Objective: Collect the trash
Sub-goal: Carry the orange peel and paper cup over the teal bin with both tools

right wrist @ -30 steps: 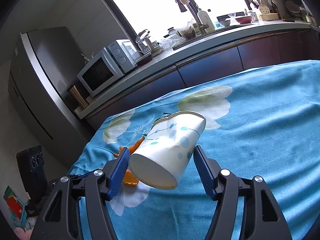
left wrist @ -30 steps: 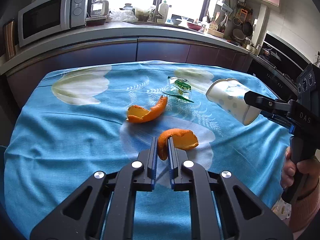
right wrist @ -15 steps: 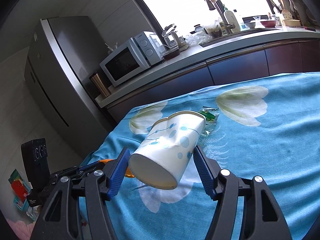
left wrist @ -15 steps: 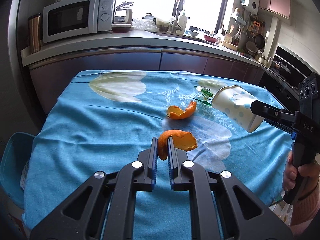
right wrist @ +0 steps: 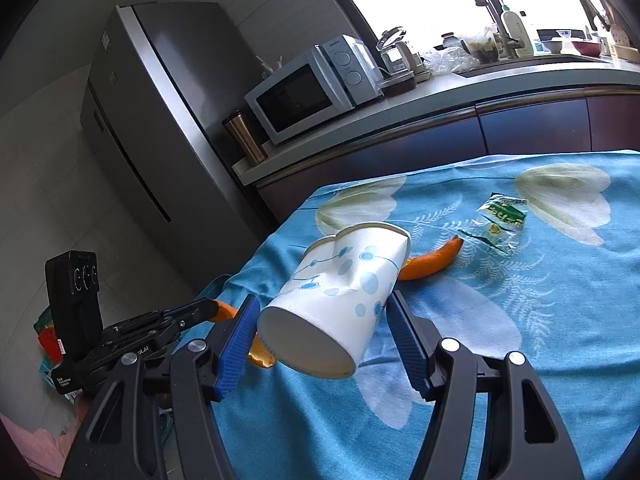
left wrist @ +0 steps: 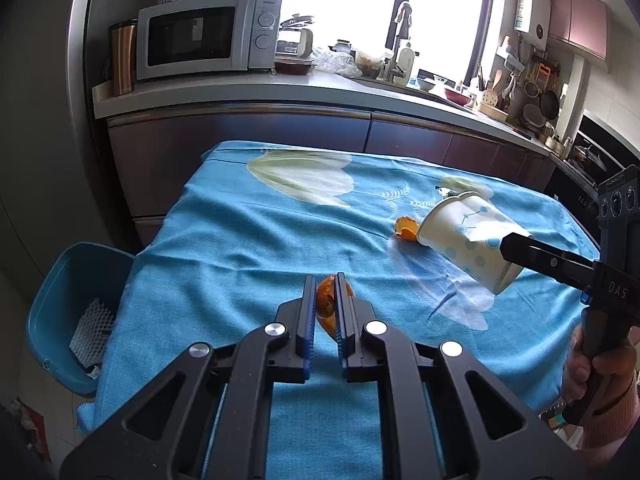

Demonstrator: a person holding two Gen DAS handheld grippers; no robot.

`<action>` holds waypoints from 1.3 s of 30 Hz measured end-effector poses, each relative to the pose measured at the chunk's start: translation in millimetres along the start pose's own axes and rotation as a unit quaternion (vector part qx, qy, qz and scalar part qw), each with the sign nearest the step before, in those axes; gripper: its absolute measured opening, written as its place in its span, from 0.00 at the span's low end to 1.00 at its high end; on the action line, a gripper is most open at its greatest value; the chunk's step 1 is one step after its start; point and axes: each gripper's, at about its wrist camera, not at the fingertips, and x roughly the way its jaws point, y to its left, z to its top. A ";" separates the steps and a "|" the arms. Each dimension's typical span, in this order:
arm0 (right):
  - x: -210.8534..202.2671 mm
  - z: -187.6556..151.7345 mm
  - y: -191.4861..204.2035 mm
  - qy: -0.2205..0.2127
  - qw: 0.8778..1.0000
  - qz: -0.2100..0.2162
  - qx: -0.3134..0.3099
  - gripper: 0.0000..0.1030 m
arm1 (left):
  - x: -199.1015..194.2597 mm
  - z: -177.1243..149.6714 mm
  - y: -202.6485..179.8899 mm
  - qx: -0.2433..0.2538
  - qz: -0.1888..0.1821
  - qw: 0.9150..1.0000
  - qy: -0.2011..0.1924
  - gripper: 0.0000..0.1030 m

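Orange peel (left wrist: 325, 300) pinched in left tongs (left wrist: 323, 312), held above blue tabletop (left wrist: 240, 240); blue bin (left wrist: 60, 280) sits low left, off the edge. Thin grip, so the peel could slip out before reaching it. Right view: right tongs (right wrist: 320, 332) clamp dented paper cup (right wrist: 340, 300); second peel (right wrist: 434, 262) and wrapper (right wrist: 500, 220) lie on the tabletop. Squeezing harder risks the cup buckling and popping free.

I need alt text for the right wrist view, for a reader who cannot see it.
The right gripper grips a dented paper cup, tilted, above a blue tablecloth. An orange peel and a wrapper lie beyond it.
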 end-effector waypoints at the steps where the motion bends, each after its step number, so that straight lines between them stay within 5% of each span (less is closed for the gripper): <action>1: 2.8 -0.6 3.2 0.003 1.000 0.003 -0.002 0.61 | -1.9 -1.0 1.2 -0.001 0.003 1.000 -0.001 0.09; 39: 73.6 -0.4 74.4 0.061 0.993 0.083 -0.053 0.61 | -61.3 -10.1 74.4 -0.056 0.057 0.996 -0.040 0.09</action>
